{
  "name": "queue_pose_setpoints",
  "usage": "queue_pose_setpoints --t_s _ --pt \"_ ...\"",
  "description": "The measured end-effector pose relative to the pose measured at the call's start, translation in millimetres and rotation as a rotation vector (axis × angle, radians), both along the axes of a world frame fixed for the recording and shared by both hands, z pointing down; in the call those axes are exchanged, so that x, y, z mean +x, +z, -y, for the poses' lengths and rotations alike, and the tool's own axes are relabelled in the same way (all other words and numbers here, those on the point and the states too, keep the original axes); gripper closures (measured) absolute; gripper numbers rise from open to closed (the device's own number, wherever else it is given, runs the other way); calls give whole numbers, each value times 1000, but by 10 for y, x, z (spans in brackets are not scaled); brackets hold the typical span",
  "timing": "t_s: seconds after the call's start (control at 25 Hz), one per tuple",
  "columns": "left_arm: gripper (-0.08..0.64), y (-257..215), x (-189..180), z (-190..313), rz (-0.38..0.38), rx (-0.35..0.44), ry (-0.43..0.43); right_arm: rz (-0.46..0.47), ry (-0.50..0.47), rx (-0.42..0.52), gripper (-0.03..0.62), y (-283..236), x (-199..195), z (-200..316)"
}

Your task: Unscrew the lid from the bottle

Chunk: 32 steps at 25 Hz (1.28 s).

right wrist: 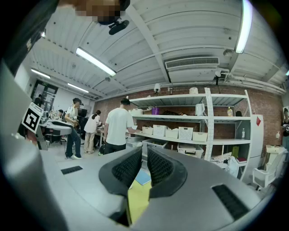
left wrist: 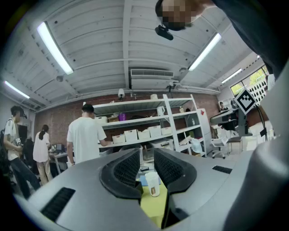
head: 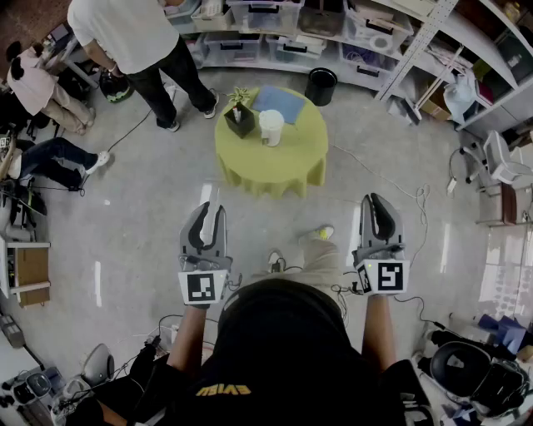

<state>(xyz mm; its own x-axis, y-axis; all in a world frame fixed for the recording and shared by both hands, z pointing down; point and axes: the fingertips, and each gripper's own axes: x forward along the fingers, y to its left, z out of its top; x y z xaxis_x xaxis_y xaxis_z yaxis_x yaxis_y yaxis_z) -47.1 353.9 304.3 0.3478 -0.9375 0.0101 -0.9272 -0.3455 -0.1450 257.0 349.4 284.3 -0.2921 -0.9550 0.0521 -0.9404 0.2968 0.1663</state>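
A white bottle (head: 271, 127) with its lid on stands upright on a round yellow-green table (head: 275, 166), well ahead of both grippers. The left gripper view shows the bottle (left wrist: 153, 184) far off, through the gap in the jaws. My left gripper (head: 214, 210) is held in the air short of the table, jaws slightly open and empty (left wrist: 146, 159). My right gripper (head: 376, 205) hovers level with it on the right, shut with nothing in it (right wrist: 145, 163). Only the table's yellow top (right wrist: 137, 198) and a blue sheet (right wrist: 143, 177) show past its jaws.
A black plant pot (head: 240, 117) and a blue sheet (head: 279, 102) share the table with the bottle. A black bin (head: 321, 86) stands behind it, below shelves of white boxes (head: 266, 17). A person in a white shirt (head: 133, 33) stands back left. Cables cross the floor.
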Motion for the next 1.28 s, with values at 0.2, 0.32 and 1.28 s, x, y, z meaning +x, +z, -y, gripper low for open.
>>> queue_pose_setpoints --t_s 0.2,0.32,1.28 --pt "469 -6 -149 -7 26 2 -14 -22 -24 8 571 -25 -192 -18" --pt "469 46 -150 -27 68 10 7 -22 -27 15 550 -42 -234 -30" --pt "468 75 31 -160 17 22 78 -63 -93 28 21 -6 -450 -283"
